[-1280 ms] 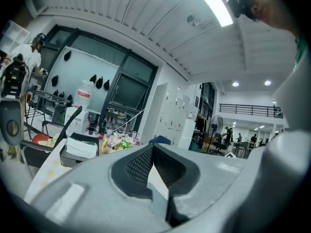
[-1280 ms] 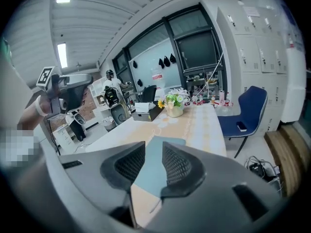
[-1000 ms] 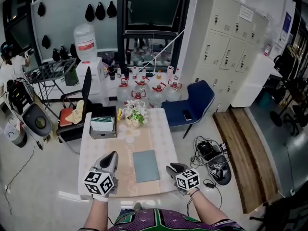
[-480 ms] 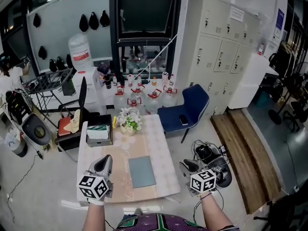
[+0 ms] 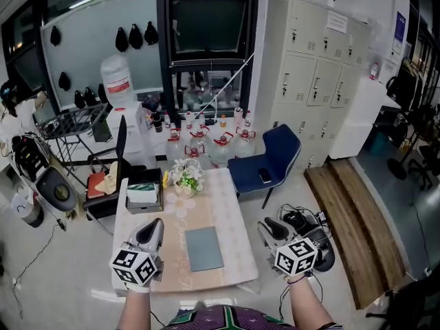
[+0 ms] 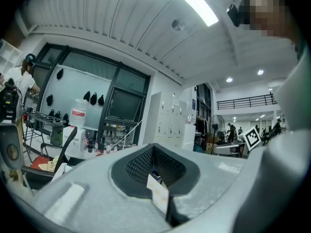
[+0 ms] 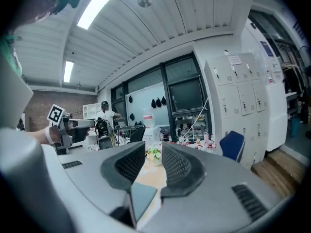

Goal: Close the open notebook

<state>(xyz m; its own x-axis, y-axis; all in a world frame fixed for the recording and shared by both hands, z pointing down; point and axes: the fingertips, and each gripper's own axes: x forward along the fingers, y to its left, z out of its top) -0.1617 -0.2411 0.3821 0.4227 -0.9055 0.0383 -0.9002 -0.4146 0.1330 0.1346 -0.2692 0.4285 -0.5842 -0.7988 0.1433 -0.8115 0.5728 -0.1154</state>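
**A:** Looking down from the head view, where does the notebook (image 5: 204,248) lie?

**B:** Flat on the table (image 5: 234,205), between its middle and its near edge; the cover is down, grey-green side up; nothing touches it.

**A:** And the two tools?

**B:** The left gripper (image 5: 152,227) hangs over the table's near left corner; the right gripper (image 5: 269,227) is off the table's right edge, above the floor; neither touches the notebook.

**A:** What else is there?

**B:** Flowers (image 5: 183,174) and a box (image 5: 144,194) stand at the table's far end; a blue chair (image 5: 271,160) sits just beyond its far right corner.

**A:** What does the left gripper view show?

**B:** The pads meet at the tips; the jaws are closed, with nothing between them; beyond them are windows and lockers.

**A:** And the right gripper view?

**B:** The jaws stand partly apart and grip nothing; through the gap the table runs away, with the flowers at its far end; the notebook lies low in that gap, flat on the table and clear of both pads.
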